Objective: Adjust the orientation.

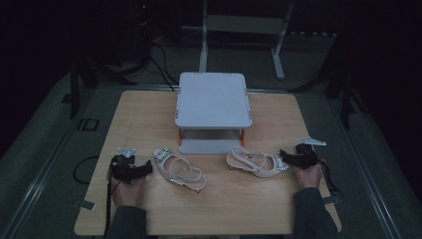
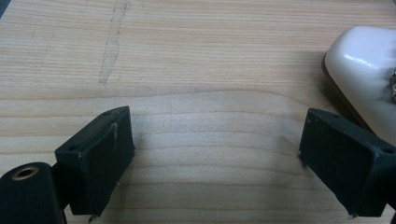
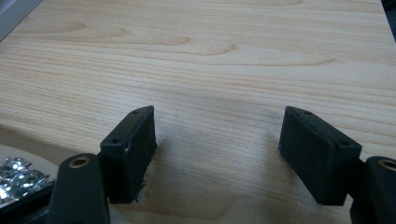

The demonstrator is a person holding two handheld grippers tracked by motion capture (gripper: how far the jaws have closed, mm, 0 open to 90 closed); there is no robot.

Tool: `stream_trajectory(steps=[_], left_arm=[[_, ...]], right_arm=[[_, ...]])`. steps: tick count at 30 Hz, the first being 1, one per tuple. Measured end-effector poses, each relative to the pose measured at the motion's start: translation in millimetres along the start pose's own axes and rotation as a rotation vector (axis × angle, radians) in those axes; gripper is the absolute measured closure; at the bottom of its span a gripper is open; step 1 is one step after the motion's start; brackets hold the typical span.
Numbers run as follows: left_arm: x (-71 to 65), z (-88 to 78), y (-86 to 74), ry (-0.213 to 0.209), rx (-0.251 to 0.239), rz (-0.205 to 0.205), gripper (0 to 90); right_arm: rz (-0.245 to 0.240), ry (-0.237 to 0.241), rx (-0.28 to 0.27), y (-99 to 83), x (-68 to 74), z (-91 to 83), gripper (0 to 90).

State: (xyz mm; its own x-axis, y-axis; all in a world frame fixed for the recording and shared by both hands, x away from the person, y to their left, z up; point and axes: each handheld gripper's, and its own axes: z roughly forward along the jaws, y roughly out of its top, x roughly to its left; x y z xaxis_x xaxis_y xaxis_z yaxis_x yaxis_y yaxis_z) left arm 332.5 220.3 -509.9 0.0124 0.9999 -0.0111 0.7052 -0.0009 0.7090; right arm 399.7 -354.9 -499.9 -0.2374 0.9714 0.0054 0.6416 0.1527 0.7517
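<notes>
Two white slingback heeled shoes with sparkling buckles lie on the wooden table (image 1: 144,114). In the high view the left shoe (image 1: 179,169) has its toe toward my left gripper (image 1: 145,168), which rests on the table just left of it. The right shoe (image 1: 255,163) points its toe at my right gripper (image 1: 284,155). The left gripper (image 2: 215,128) is open over bare wood, with the glossy shoe toe (image 2: 364,65) beside its right jaw. The right gripper (image 3: 217,123) is open too, nothing between its jaws, and the shoe's sparkling buckle (image 3: 16,179) shows at the lower left.
A grey two-level rack (image 1: 213,99) with orange posts stands at the back middle of the table, just behind the shoes. Dark floor, cables and a metal frame (image 1: 244,30) lie beyond the table's far edge. Forearms in grey sleeves enter from the bottom.
</notes>
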Motion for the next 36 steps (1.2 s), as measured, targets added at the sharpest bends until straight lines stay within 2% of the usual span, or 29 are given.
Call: stream_trajectory(steps=[9,11,14,15,21,23,24,25,27,28,30,31,33,34,36], left_arm=[[2.0,-2.2,0.1,-0.004,0.004,0.001,15.6],[2.7,-4.0,0.2,-0.003,0.0,-0.005,21.9],[3.6,-5.6,0.4,0.002,0.005,-0.004,25.3],[3.8,-6.8,0.3,-0.003,0.004,-0.009,30.0],[-1.1,-23.8,3.1,-0.008,-0.054,-0.006,31.8],[-6.0,-34.6,3.8,-0.03,-0.076,0.0,32.0],[-6.0,-34.6,3.8,-0.03,-0.076,0.0,32.0],[-10.4,-41.6,4.6,-0.056,-0.096,0.009,32.0],[-13.1,-44.8,5.3,-0.066,-0.101,0.019,32.1],[-19.5,-49.0,6.9,-0.111,-0.111,0.028,32.1],[-28.1,-51.2,8.9,-0.14,-0.107,0.056,32.1],[-28.1,-51.2,8.9,-0.14,-0.107,0.056,32.0],[-37.9,-51.5,10.8,-0.165,-0.105,0.08,32.0],[-46.9,-50.7,12.4,-0.187,-0.094,0.103,32.0],[-51.2,-49.7,12.9,-0.197,-0.092,0.108,31.9]], right_arm=[[-0.009,0.011,-0.004,0.0,0.3,-0.4,30.3],[-0.009,0.014,-0.005,0.0,0.6,-0.6,30.9],[-0.01,0.015,-0.005,0.0,0.5,-0.5,30.9],[-0.01,0.016,-0.004,0.1,0.5,-0.4,30.9],[-0.011,0.016,-0.004,0.2,0.3,-0.2,30.8],[-0.011,0.017,-0.004,0.2,0.2,-0.1,30.8],[-0.01,0.017,-0.004,0.2,0.2,-0.1,30.7],[-0.01,0.016,-0.004,0.2,0.3,-0.1,30.8],[-0.011,0.016,-0.005,0.2,0.2,-0.1,30.8],[-0.011,0.016,-0.005,0.2,0.2,-0.1,30.8],[-0.01,0.016,-0.004,0.2,0.3,-0.1,30.8],[-0.01,0.016,-0.004,0.2,0.3,-0.1,30.8],[-0.011,0.016,-0.004,0.2,0.2,-0.1,30.7],[-0.01,0.017,-0.004,0.2,0.2,-0.1,30.7],[-0.01,0.017,-0.004,0.2,0.1,-0.1,30.7]])
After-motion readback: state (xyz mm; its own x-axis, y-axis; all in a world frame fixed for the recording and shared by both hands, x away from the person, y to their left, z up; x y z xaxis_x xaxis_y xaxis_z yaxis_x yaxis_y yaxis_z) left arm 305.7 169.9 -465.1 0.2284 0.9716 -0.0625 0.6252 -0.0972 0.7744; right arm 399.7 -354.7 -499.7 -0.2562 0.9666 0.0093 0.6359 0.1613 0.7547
